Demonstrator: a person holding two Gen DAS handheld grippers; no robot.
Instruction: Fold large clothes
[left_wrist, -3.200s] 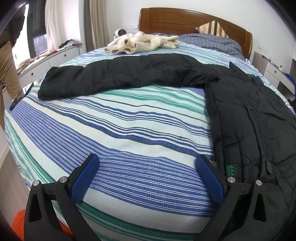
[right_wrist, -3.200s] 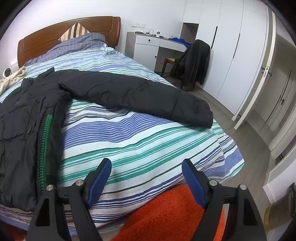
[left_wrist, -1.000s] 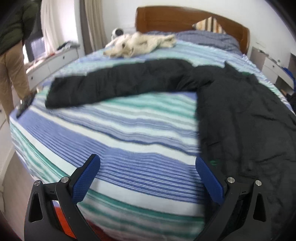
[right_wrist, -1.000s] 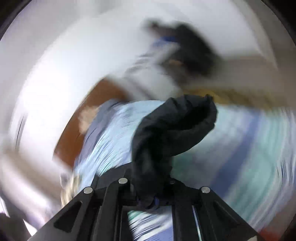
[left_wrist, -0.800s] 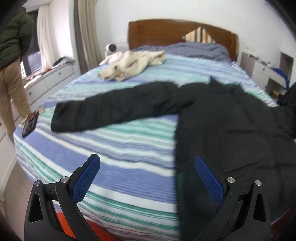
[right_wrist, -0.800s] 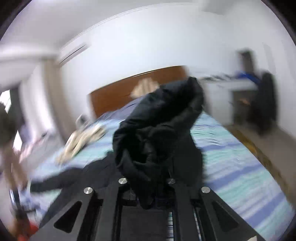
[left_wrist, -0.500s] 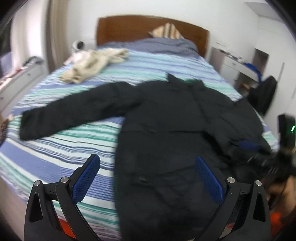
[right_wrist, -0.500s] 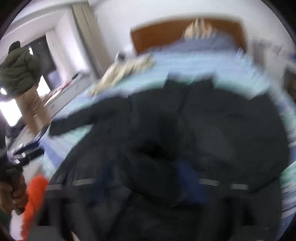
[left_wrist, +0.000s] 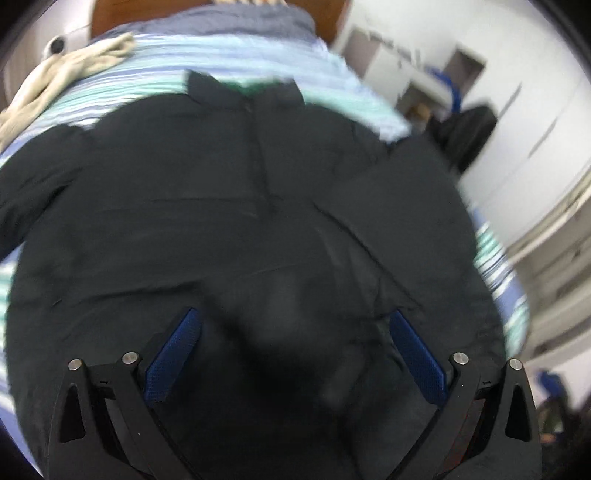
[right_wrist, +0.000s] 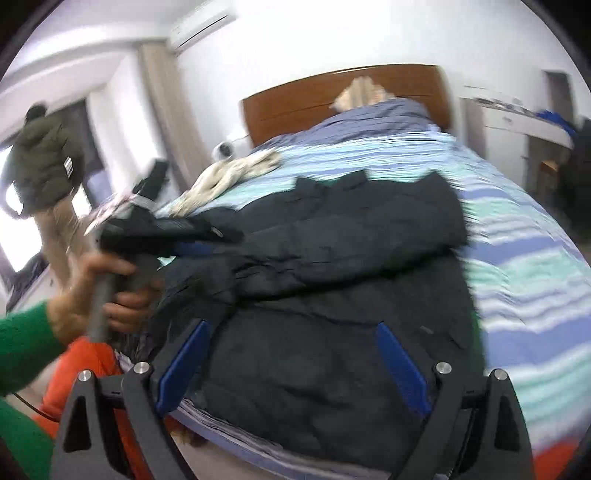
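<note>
My left tongs (left_wrist: 295, 354) hang over the black jacket (left_wrist: 229, 206) on the bed (right_wrist: 524, 266), jaws closing on nothing. My right tongs (right_wrist: 291, 362) are spread wide, empty.

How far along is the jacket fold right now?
Done: one sleeve lies folded across the black jacket on the striped bed. In hand: nothing; the right gripper is open, and the left gripper, jaws closing, hovers over the body, empty. Left: the other sleeve and the body folds.

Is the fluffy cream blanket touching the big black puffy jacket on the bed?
Apart. The right wrist view shows striped bedsheet between the cream blanket and the black jacket.
</note>
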